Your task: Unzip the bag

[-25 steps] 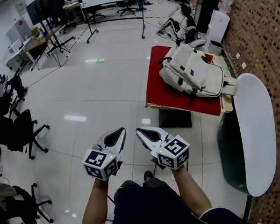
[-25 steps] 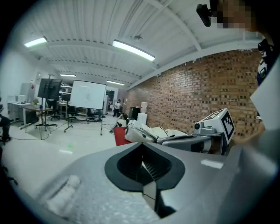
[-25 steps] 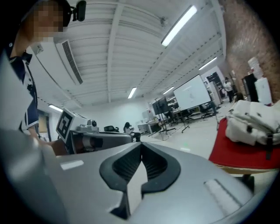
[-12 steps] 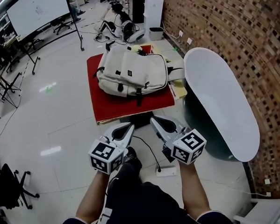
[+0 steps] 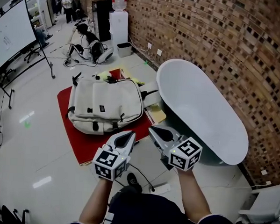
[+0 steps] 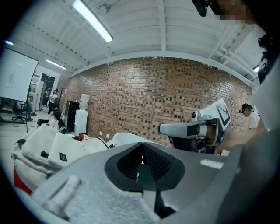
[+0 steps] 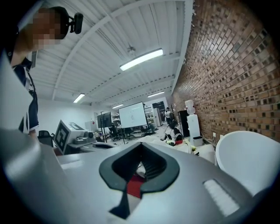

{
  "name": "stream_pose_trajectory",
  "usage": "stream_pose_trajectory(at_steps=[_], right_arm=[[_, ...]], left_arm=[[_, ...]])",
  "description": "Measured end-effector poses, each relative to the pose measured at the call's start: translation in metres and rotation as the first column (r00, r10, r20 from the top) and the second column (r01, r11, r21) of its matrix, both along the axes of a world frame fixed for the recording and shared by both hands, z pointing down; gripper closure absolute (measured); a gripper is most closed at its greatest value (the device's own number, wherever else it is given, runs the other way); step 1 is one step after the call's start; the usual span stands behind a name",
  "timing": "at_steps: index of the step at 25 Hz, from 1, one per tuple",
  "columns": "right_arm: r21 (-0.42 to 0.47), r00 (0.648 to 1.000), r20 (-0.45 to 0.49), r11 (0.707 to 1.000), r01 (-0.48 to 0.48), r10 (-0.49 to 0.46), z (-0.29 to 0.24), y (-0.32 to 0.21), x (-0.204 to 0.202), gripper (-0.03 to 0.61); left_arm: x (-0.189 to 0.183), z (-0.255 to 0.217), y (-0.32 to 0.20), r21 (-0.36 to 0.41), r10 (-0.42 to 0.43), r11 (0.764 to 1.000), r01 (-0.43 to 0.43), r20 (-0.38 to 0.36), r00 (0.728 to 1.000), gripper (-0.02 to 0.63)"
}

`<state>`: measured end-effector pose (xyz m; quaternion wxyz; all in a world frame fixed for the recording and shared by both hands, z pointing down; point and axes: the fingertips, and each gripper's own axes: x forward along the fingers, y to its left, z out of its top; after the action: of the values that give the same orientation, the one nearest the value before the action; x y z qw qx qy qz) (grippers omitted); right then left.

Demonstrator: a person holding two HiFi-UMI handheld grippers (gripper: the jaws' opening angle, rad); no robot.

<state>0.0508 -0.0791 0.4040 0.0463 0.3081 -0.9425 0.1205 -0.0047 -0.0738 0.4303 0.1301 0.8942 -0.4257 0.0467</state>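
Both tools clenched on nothing: left tool [image 5: 128, 135] and right tool [image 5: 154, 131] have jaws fully together and empty, held side by side in the air in front of the person. Bag [image 5: 105, 105] is a cream backpack lying flat on a low red-topped table [image 5: 77, 145], ahead of and below the tools, offset left. In head view the left tool's tip sits at the bag's near edge. The right tool is off past the bag's right corner, closer to the white oval top [image 5: 201, 107] by the brick wall [image 5: 218, 38]. So left is nearer. Bag's long axis runs roughly across the view, left to right, with buckled straps along the near edge. Zip pull not resolvable from here. My read: approach phase, nothing unzipped yet. Next move needs a drop forward-left and jaws parted before any pinch on a pull.
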Motion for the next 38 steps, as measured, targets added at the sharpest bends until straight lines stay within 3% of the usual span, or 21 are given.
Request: stream_pose_trajectory(at_steps=[14,19,22,23,27,30,33,36,38], right_arm=[[-0.005,0.998,-0.066,1.000,0.012,-0.012,0.022,-0.146,-0.001,0.580],[-0.001,0.981,-0.145,0.992,0.127,-0.126,0.037,-0.218,-0.019,0.580],[0.005,0.952,-0.192,0.970,0.244,-0.239,0.046,-0.263,-0.037,0.580],[-0.002,0.937,-0.210,0.958,0.286,-0.280,0.051,-0.277,-0.043,0.545],[-0.026,0.858,-0.288,0.899,0.437,-0.426,0.071,-0.328,-0.067,0.534],[-0.049,0.775,-0.341,0.833,0.551,-0.533,0.087,-0.360,-0.088,0.534],[-0.093,0.651,-0.420,0.744,0.662,-0.632,0.119,-0.383,-0.114,0.520],[-0.124,0.524,-0.513,0.663,0.739,-0.680,0.157,-0.405,-0.135,0.526],[-0.162,0.410,-0.563,0.583,0.796,-0.717,0.180,-0.410,-0.148,0.540]], left_arm=[[-0.007,0.045,-0.127,-0.081,-0.030,0.996,0.033,0.048,0.998,0.612],[-0.016,0.068,-0.174,-0.134,-0.110,0.984,0.118,0.059,0.992,0.611],[-0.020,0.079,-0.213,-0.147,-0.177,0.971,0.187,0.078,0.981,0.612],[-0.022,0.081,-0.225,-0.151,-0.206,0.965,0.216,0.082,0.975,0.612],[-0.027,0.087,-0.271,-0.164,-0.319,0.930,0.330,0.090,0.944,0.612],[-0.033,0.086,-0.293,-0.181,-0.410,0.889,0.420,0.093,0.907,0.612],[-0.040,0.092,-0.304,-0.195,-0.491,0.841,0.505,0.117,0.863,0.612],[-0.044,0.106,-0.313,-0.223,-0.509,0.817,0.532,0.155,0.846,0.612],[-0.049,0.116,-0.313,-0.248,-0.528,0.792,0.558,0.180,0.830,0.612]])
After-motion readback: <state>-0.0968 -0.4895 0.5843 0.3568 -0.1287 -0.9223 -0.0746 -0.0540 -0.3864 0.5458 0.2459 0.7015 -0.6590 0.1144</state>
